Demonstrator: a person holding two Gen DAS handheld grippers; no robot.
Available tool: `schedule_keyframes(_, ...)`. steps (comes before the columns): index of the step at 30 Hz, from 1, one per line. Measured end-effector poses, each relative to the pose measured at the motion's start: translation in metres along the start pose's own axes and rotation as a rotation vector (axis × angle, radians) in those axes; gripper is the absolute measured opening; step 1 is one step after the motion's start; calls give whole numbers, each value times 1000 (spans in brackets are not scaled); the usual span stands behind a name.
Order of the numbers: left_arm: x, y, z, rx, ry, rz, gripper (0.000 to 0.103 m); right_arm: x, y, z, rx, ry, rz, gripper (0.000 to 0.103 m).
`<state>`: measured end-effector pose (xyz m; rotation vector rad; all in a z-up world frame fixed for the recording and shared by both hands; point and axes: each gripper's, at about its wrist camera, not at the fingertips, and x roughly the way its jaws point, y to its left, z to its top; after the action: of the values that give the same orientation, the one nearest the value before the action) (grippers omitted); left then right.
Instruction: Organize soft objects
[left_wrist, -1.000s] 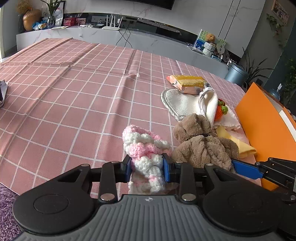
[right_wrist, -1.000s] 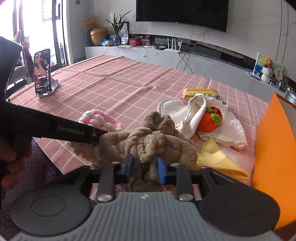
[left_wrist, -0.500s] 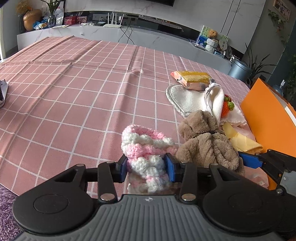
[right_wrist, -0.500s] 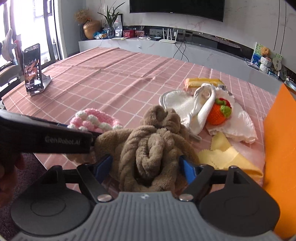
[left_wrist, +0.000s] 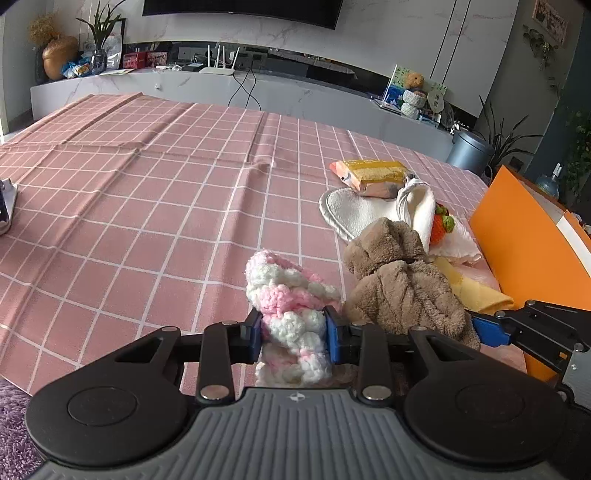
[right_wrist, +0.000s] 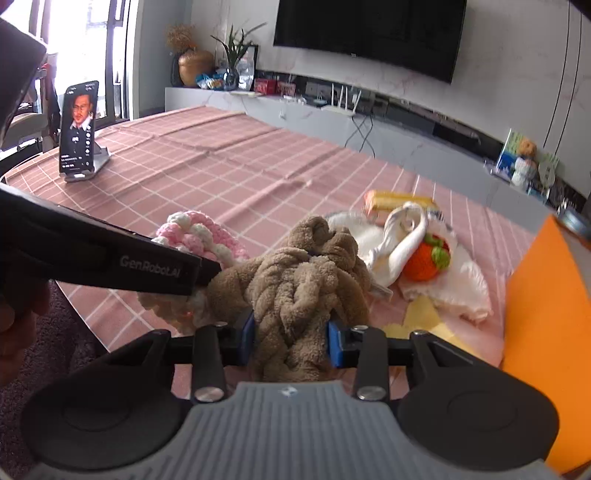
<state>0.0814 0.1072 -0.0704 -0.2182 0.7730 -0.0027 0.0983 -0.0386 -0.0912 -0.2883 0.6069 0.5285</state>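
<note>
The left gripper is clenched on a pink-and-white knit, and the right gripper grips a brown plush. Nothing looks sorted yet: a white cloth, an orange toy and a yellow cloth lie loose beside the orange box.

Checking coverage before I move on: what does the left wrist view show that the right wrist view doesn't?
Left wrist only: the left gripper shut on the pink-and-white knit piece, and a grey bin. Right wrist only: the right gripper shut on the brown plush braid, and a phone on a stand. Both: the orange knit strawberry, white cloths, orange box.
</note>
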Motion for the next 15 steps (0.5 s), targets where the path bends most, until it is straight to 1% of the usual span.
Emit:
schedule_keyframes(4, -15, -3, 7, -1, -41, 1, 37, -20, -1, 8, -13, -60, -8, 38)
schedule_keyframes(8, -30, -12, 16, 4, -78, -11, 37, -40, -12, 15, 10, -109, -19, 38)
schedule_keyframes(12, -42, -28, 27, 21, -113, -47, 37, -63, -31, 20, 47, -156, -47, 38)
schedule_keyframes(15, -48, -45, 36, 44, -136, -90, 37, -81, -50, 24, 75, -186, -75, 38)
